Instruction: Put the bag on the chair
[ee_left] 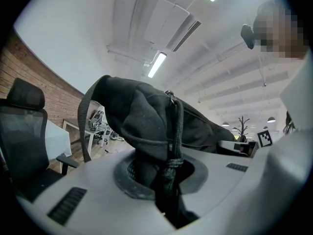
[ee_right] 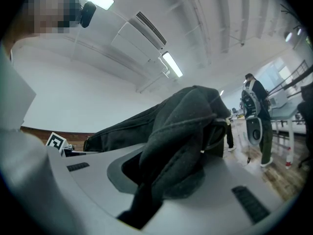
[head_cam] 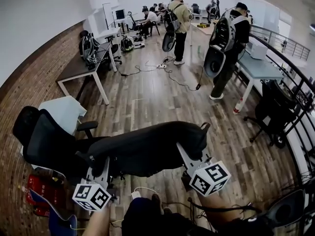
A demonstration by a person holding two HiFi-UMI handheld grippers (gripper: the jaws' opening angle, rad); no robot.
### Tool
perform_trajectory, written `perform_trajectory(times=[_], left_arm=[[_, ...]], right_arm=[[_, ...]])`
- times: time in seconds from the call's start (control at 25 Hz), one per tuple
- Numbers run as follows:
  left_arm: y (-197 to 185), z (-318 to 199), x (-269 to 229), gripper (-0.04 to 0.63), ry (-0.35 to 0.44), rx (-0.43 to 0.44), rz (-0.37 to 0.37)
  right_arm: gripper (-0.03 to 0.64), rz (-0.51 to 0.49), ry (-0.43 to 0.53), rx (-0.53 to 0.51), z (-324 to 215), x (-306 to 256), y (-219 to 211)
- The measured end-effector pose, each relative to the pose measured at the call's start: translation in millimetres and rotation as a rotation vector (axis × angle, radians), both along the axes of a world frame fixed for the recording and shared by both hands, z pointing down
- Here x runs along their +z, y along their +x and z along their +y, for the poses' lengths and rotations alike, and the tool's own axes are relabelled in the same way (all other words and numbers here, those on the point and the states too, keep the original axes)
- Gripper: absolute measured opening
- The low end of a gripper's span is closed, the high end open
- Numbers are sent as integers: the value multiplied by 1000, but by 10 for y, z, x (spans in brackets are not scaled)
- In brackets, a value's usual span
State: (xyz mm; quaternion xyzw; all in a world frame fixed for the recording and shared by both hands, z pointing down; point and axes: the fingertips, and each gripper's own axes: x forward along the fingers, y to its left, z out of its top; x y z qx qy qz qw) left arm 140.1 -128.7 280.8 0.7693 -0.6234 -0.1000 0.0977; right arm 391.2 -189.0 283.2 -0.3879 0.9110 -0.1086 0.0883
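While left gripper (head_cam: pixel 102 167) and right gripper (head_cam: pixel 186 154) clamp it, bag (head_cam: pixel 147 150) hangs.

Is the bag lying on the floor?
No, the black bag hangs between the left gripper and the right gripper.

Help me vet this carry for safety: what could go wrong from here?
The left gripper and right gripper each pinch only a fabric fold of the black bag; it might slip free. Its loose strap could snag the armrest of the office chair.
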Motion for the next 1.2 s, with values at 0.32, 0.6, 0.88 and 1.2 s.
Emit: perform_trajectory(times=[0.32, 0.6, 0.88, 1.2], left_arm=[[13, -348, 117, 60, -7, 22, 23], [-220, -738, 211, 60, 2, 23, 69], [-490, -1174, 232, 60, 0, 28, 85], [-990, -1588, 244, 60, 0, 8, 101]], right_arm=[[71, 11, 0, 28, -306, 53, 26], [71, 56, 0, 24, -714, 58, -213], [71, 74, -3, 20, -1133, 48, -481], [71, 88, -9, -10, -1591, 49, -987]])
